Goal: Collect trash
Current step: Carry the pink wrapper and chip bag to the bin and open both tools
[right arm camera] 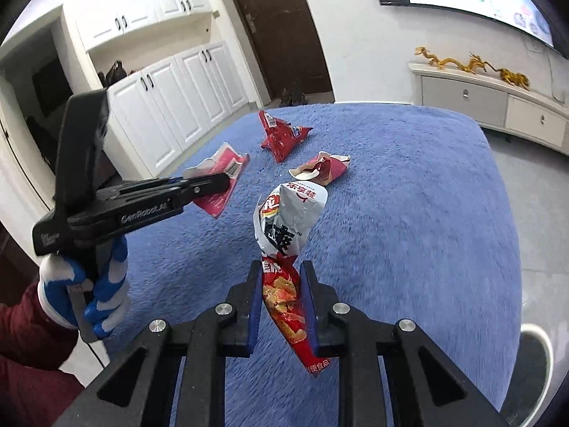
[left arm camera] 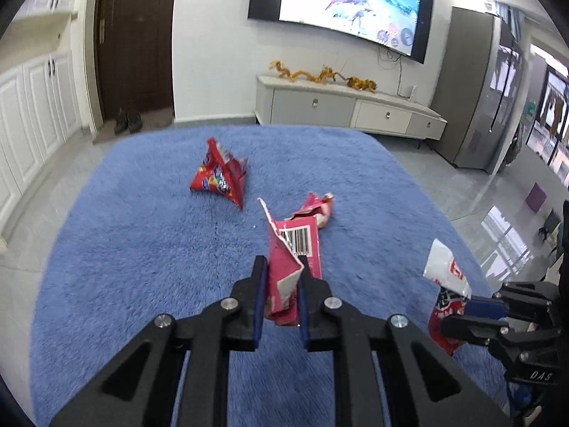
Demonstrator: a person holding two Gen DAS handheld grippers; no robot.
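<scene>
My left gripper (left arm camera: 281, 267) is shut on a pink barcode wrapper (left arm camera: 297, 249) and holds it above the blue rug (left arm camera: 142, 249); both show at left in the right wrist view, gripper (right arm camera: 222, 181), wrapper (right arm camera: 222, 169). My right gripper (right arm camera: 281, 270) is shut on a red-and-white chip bag (right arm camera: 288, 227), held up off the rug; it shows at right in the left wrist view (left arm camera: 446, 284). A red snack bag (left arm camera: 220, 178) and a crumpled pink wrapper (left arm camera: 318, 208) lie on the rug ahead; both show in the right wrist view, red bag (right arm camera: 281, 135), crumpled wrapper (right arm camera: 322, 169).
A white TV cabinet (left arm camera: 348, 106) with gold dragon figures stands under a wall TV (left arm camera: 341, 3). A dark door (left arm camera: 135, 35) and white cupboards (right arm camera: 177, 103) are at left. A grey fridge (left arm camera: 466, 85) stands at right. Tiled floor surrounds the rug.
</scene>
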